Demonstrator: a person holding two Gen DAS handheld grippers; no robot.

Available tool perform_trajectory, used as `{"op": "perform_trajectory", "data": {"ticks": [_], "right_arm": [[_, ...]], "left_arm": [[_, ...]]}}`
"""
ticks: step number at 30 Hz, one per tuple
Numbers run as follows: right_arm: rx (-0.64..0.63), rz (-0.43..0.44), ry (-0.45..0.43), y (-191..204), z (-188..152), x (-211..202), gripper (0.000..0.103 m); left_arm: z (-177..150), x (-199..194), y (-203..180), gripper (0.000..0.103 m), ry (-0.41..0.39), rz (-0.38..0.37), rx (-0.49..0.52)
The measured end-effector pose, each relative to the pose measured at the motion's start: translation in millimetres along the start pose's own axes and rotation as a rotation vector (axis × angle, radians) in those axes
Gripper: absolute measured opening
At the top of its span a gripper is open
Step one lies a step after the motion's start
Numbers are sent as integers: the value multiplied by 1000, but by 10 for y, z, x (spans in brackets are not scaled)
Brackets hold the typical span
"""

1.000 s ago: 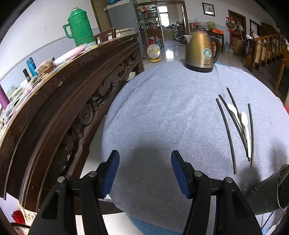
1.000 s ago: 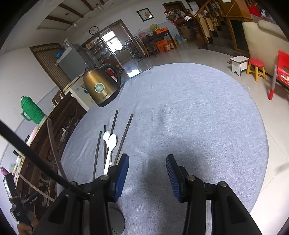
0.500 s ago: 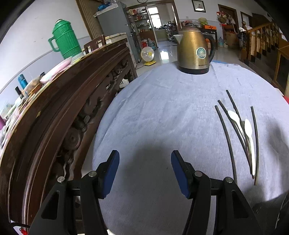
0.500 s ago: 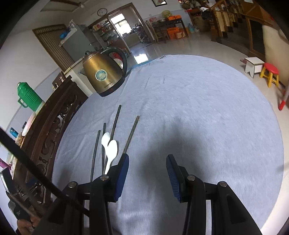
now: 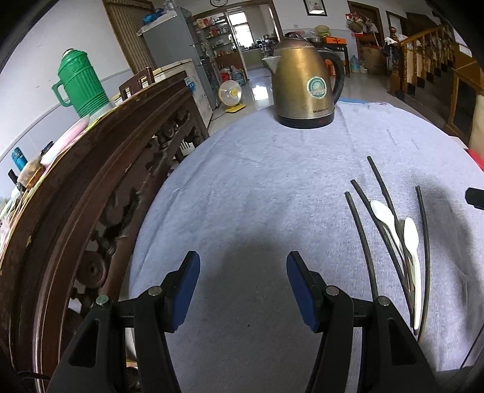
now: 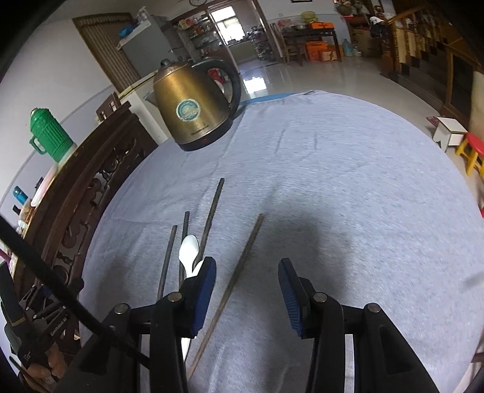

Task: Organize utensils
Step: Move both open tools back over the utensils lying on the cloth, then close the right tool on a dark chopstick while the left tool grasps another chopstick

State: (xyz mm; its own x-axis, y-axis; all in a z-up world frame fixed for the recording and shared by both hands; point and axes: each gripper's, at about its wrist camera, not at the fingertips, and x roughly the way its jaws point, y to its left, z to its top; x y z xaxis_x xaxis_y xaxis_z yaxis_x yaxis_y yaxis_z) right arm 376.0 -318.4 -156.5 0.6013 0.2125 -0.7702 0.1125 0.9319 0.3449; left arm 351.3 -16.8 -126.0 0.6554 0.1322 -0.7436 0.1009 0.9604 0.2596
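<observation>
Both grippers have travelled toward the kettle (image 5: 305,87); the left gripper (image 5: 243,287) and right gripper (image 6: 246,290) stay half open, empty; chopsticks (image 5: 363,241) and spoons (image 5: 411,238) lie on the cloth (image 5: 257,181); the holder has left view.

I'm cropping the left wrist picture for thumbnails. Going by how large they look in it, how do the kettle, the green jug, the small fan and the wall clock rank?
1. kettle, largest.
2. green jug, clearly smaller.
3. fan.
4. wall clock, smallest and cut off by the top edge.
The kettle stands nearer the camera, so this ranks apparent size only.
</observation>
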Motion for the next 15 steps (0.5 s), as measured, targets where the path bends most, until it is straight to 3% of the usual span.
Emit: {"op": "perform_trajectory", "data": {"ticks": [7, 10, 15], "right_arm": [[-8, 1, 51, 81, 171, 224, 46], [34, 8, 93, 42, 254, 323, 46], [126, 16, 166, -52, 425, 502, 46]], "left_arm": [[92, 121, -38, 61, 14, -13, 5], [156, 241, -36, 61, 52, -80, -8], [394, 580, 28, 61, 172, -252, -65]]}}
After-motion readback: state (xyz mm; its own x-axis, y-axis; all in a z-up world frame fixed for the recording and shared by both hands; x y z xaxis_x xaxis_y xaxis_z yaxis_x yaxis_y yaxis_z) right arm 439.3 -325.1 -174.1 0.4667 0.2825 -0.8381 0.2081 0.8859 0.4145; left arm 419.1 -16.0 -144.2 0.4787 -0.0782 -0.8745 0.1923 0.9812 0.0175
